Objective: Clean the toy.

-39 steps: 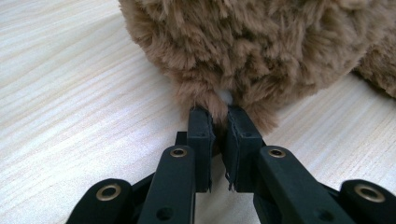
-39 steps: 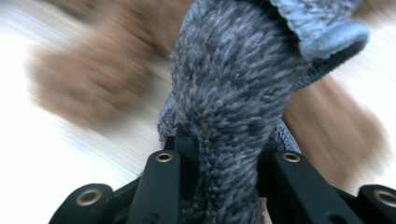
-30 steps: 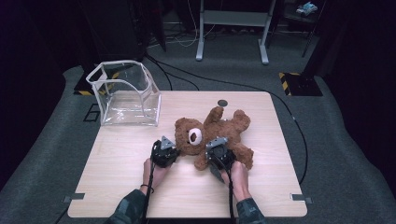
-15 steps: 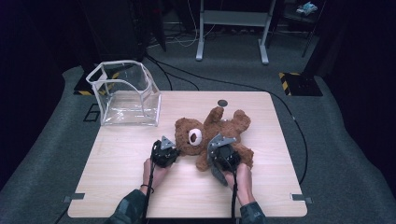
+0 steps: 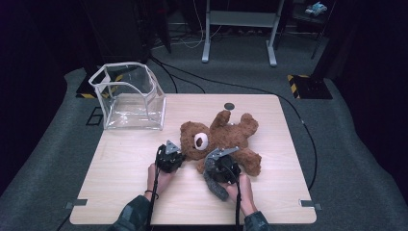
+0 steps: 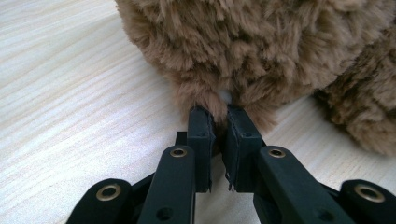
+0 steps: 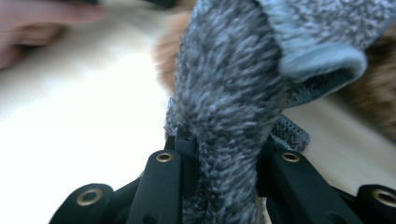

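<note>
- Dark room, grey carpet; light wood table in the middle, a metal stand behind it, black cables running over the floor toward the table's far edge.
- Far left corner of the table: one clear plastic bin, open on top, nothing inside it. It sits well apart from your hands.
- Your left gripper sits just left of the bear's head. In the left gripper view its jaws are pinched nearly together on a tuft of brown fur at the bear's edge, low at the tabletop.
- One brown teddy bear lies flat on its back mid-table, head toward the left, white muzzle up, limbs spread. Bear is between the bin and your right hand; bare table lies between bear and bin.
- One small dark round spot on the table just beyond the bear's raised paw.
- Your right gripper is just in front of the bear's lower body, clamped on one grey fuzzy sock. The sock hangs from the jaws down to the table beside your right hand.
- In the right gripper view the sock blocks most of the bear; brown fur shows blurred behind it.
- Count: two grippers, one bear, one sock, one bin.
</note>
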Motion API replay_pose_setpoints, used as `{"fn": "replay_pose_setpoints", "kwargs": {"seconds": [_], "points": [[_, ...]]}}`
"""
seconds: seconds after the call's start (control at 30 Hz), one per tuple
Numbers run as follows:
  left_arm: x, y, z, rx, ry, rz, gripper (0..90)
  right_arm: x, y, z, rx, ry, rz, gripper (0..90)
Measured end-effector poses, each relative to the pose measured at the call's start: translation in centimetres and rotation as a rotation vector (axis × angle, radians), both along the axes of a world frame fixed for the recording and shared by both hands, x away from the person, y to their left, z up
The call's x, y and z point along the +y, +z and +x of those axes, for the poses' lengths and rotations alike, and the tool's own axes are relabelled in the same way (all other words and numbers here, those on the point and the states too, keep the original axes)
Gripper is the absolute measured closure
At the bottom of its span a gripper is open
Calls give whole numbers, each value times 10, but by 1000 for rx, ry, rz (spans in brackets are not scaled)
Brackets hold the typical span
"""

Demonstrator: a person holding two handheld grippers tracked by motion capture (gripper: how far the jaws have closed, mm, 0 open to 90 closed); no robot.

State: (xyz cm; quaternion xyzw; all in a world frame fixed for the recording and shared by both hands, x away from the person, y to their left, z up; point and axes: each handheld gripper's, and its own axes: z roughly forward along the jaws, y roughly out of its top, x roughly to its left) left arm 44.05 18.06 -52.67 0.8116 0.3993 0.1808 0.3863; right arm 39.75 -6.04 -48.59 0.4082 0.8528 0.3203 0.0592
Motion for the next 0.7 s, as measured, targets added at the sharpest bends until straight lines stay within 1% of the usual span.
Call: {"fn": "replay_pose_setpoints", "kwargs": {"seconds": [0.07, 0.1, 0.13, 0.17, 0.2, 0.23, 0.27, 0.3, 0.33, 0.37, 0.4, 0.43, 0.47, 0.5, 0.53, 0.6, 0.67, 0.7], "points": [[0, 0, 0, -2, 1, -1, 810, -5, 8, -6, 8, 0, 35, 728], [0, 0, 0, 0, 0, 1, 811, -10, 13, -7, -17, -7, 49, 728], [0, 0, 0, 0, 0, 1, 810, -14, 17, -7, -31, -28, 55, 727], [0, 0, 0, 0, 0, 1, 810, -18, 24, -7, -57, -54, 62, 727], [0, 0, 0, -2, -1, 4, 810, -24, 33, -6, -85, -96, 70, 727], [0, 0, 0, -2, -1, 5, 810, -27, 40, -3, -122, -124, 56, 726], [0, 0, 0, -3, -1, 5, 810, -28, 45, -2, -142, -143, 47, 726], [0, 0, 0, -2, -1, 4, 810, -29, 52, 3, -157, -161, 71, 726], [0, 0, 0, -3, 0, 5, 810, -28, 55, 7, -168, -166, 72, 725], [0, 0, 0, -3, 0, 5, 810, -20, 57, 12, -172, -189, 38, 725], [0, 0, 0, -3, 0, 5, 810, -12, 55, 18, -181, -185, 9, 725], [0, 0, 0, -2, -1, 5, 810, -2, 49, 24, -168, -186, -32, 724], [0, 0, 0, 0, 1, 1, 810, 4, 45, 27, -156, -185, -54, 723], [0, 0, 0, 0, 1, 1, 810, 9, 40, 29, -153, -173, -67, 724], [0, 0, 0, 0, 0, 1, 810, 15, 34, 31, -137, -166, -81, 724], [0, 0, 0, -3, 3, 0, 810, 23, 24, 30, -111, -150, -98, 726], [0, 0, 0, -2, 1, -1, 810, 22, 20, 27, -99, -136, -99, 728], [0, 0, 0, -2, 2, -1, 810, 21, 19, 23, -84, -139, -93, 728]]}}
